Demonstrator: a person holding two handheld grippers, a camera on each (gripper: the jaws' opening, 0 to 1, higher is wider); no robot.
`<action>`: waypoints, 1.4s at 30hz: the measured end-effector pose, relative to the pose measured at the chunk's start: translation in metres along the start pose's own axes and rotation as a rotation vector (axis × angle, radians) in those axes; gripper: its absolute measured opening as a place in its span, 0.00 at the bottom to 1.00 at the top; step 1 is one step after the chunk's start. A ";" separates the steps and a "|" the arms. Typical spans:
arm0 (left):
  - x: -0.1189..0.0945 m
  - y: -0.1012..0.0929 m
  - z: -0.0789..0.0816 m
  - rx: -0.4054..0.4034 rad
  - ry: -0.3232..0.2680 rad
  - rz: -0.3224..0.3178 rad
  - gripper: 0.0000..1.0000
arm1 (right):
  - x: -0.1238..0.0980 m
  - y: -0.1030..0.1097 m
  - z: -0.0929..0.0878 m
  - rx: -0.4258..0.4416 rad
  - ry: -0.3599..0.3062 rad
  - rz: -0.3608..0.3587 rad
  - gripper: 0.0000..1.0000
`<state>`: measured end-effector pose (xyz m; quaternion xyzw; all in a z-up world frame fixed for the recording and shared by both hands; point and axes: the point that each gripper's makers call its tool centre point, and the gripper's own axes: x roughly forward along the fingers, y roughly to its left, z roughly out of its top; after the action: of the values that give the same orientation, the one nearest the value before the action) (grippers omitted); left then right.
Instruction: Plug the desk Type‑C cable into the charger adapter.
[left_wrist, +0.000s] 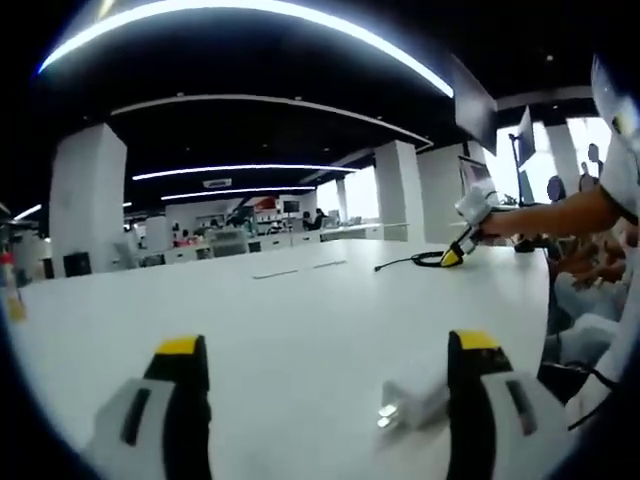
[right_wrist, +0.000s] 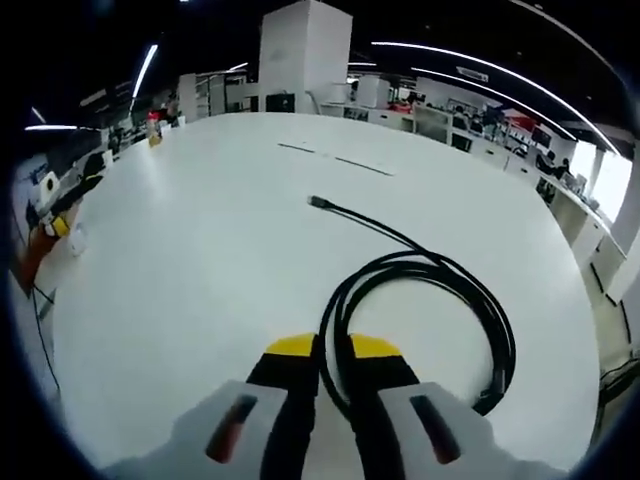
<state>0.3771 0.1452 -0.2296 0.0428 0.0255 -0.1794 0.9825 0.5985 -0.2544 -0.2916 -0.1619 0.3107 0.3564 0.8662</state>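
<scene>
On the white table (right_wrist: 200, 280) lies a black Type-C cable (right_wrist: 440, 275) in a loose coil, its free plug end (right_wrist: 316, 202) pointing away across the table. My right gripper (right_wrist: 335, 350) is shut on a strand of the coil, yellow tips pressed either side. In the left gripper view it shows far right as a yellow-tipped right gripper (left_wrist: 455, 255) over the cable (left_wrist: 405, 262). My left gripper (left_wrist: 328, 345) is open wide above the table. The white charger adapter (left_wrist: 410, 405) lies just inside its right jaw, untouched. The adapter (right_wrist: 75, 240) also shows small and distant, beside the left gripper (right_wrist: 52, 218).
A person's arm (left_wrist: 555, 215) reaches in from the right. Two thin dark lines (right_wrist: 340, 160) mark the table's far middle. A red-capped bottle (right_wrist: 152, 128) stands near the far edge. White pillars (left_wrist: 88, 200) and desks stand beyond.
</scene>
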 end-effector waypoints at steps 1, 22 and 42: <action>0.000 -0.002 0.001 0.000 -0.002 -0.003 1.00 | 0.000 0.000 0.000 -0.003 0.005 0.001 0.06; 0.000 -0.007 0.003 0.009 -0.008 -0.014 1.00 | -0.004 0.007 -0.002 -0.087 0.048 0.001 0.01; 0.001 -0.015 0.006 0.009 -0.007 -0.042 1.00 | -0.017 0.020 -0.012 -0.038 0.038 0.020 0.01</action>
<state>0.3729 0.1301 -0.2251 0.0462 0.0221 -0.2002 0.9784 0.5695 -0.2552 -0.2912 -0.1820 0.3220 0.3677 0.8532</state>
